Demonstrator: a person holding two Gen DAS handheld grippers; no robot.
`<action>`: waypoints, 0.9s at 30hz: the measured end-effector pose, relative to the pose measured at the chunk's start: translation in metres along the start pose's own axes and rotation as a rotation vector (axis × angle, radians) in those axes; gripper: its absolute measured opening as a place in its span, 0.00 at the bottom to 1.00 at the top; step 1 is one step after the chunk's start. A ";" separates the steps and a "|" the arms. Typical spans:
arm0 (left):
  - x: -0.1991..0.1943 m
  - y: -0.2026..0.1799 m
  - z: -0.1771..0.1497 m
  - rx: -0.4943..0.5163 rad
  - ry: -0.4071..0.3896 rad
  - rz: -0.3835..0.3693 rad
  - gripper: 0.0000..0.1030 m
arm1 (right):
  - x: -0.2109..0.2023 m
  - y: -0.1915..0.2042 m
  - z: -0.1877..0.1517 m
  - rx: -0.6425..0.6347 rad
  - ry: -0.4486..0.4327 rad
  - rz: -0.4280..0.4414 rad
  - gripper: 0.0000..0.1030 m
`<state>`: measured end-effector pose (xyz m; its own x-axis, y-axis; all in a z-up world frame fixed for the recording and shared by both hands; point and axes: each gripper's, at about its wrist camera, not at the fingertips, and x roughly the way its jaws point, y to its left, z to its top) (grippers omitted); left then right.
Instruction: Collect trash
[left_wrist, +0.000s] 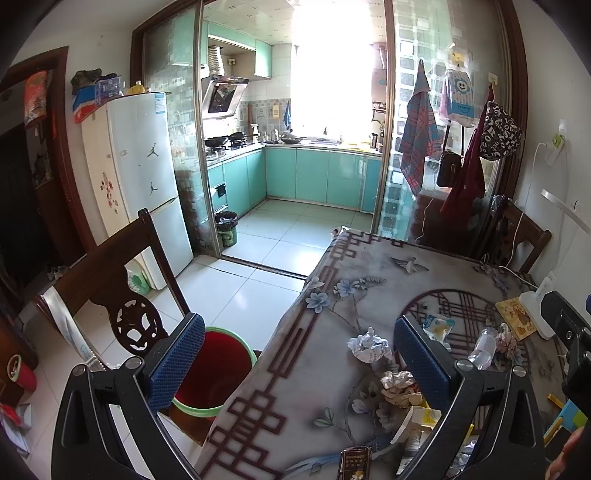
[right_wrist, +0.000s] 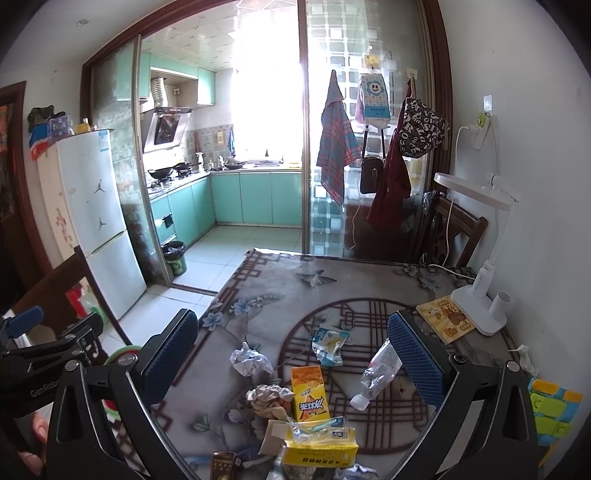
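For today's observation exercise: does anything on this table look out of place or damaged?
Yes. Litter is scattered over the table: a crushed plastic bottle on its side, crumpled paper, and a torn wrapper. Both grippers are open and empty.

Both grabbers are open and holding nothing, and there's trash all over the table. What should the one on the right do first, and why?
Probably lower the right tool onto the orange carton. It stands almost directly between the open fingers, nearer than the crushed bottle or the crumpled paper ball. Both tools are empty, and the red bucket waits on the floor beside the table.
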<state>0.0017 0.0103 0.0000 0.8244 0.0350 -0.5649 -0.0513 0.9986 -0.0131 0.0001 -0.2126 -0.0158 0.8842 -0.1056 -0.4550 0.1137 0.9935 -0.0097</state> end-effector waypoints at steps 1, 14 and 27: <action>0.000 0.000 0.000 -0.001 0.000 0.001 1.00 | 0.000 0.000 0.000 -0.001 0.000 -0.001 1.00; -0.002 0.007 -0.004 -0.043 0.003 -0.047 1.00 | -0.006 -0.005 0.001 0.011 -0.031 -0.019 1.00; 0.027 -0.014 -0.038 0.039 0.117 -0.075 1.00 | 0.014 -0.021 -0.024 0.018 0.081 0.092 1.00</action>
<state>0.0028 -0.0044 -0.0464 0.7533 -0.0423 -0.6563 0.0318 0.9991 -0.0278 -0.0005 -0.2341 -0.0436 0.8516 -0.0099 -0.5241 0.0429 0.9978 0.0508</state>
